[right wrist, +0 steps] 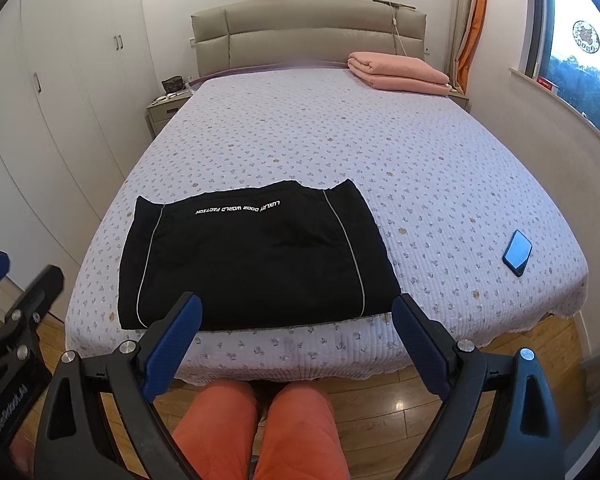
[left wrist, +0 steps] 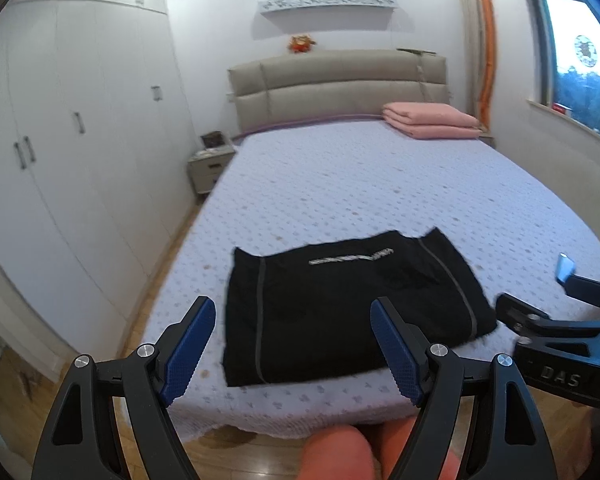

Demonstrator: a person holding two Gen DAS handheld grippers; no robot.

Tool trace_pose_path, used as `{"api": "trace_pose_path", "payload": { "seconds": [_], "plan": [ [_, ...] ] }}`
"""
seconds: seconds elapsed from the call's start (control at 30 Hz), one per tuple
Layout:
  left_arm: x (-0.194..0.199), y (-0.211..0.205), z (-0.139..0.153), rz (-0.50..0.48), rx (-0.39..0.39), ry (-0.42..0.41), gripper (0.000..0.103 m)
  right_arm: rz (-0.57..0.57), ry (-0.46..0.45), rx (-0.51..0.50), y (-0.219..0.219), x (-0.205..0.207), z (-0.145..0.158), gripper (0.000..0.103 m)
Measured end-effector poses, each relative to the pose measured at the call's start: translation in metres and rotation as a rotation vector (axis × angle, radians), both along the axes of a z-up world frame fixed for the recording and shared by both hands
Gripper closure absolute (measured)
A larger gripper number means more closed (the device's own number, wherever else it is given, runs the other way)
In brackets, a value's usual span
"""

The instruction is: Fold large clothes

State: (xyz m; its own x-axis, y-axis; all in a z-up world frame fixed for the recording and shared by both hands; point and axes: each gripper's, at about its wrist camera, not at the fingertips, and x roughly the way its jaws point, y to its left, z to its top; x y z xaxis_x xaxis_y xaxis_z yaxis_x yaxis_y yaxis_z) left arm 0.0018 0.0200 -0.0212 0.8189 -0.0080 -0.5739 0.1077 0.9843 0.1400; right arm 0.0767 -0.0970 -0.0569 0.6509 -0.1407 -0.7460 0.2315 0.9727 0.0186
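the black garment (right wrist: 256, 256) lies folded into a flat rectangle on the quilted bed cover (right wrist: 380, 152), close to the foot edge of the bed and toward its left side. white lettering runs across the panel near its far edge, and two thin pale piping lines run from the far edge to the near edge. its long axis lies across the bed, from 9 o'clock to 3 o'clock as the person faces it.

the relation that matters: seen from the right gripper (right wrist: 296, 320), the garment sits at 12 o'clock, tipping toward 11, with its near edge just beyond the fingertips and the right near corner close to the right finger. seen from the left gripper (left wrist: 292, 328), the garment (left wrist: 340, 304) also lies at about 12 to 1 o'clock, its left near corner just ahead of the left finger. so each gripper appears matched to its own near corner, neither clearly nearer than the other.

both grippers have their blue-padded fingers spread wide, holding nothing, and neither touches the cloth. both hover above the foot of the bed, pointing forward and slightly down, over the person's orange-clad knees (right wrist: 260, 428). they sit side by side, each visible at the edge of the other's view.

a phone (right wrist: 517, 253) lies on the cover at 2 o'clock from the right gripper, well apart from the garment. a folded pink blanket (right wrist: 396, 70) rests near the headboard.

whether another fold is still intended cannot be told; the garment already looks compact.
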Motion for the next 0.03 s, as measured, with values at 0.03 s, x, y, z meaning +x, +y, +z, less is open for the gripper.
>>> {"api": "trace_pose_path", "payload": {
  "seconds": [0.03],
  "plan": [
    [0.0009,0.0012,0.0004,-0.01,-0.008,0.006,0.022,0.002,0.0,-0.001,-0.0003,-0.0003,-0.0001,0.007]
  ]
}}
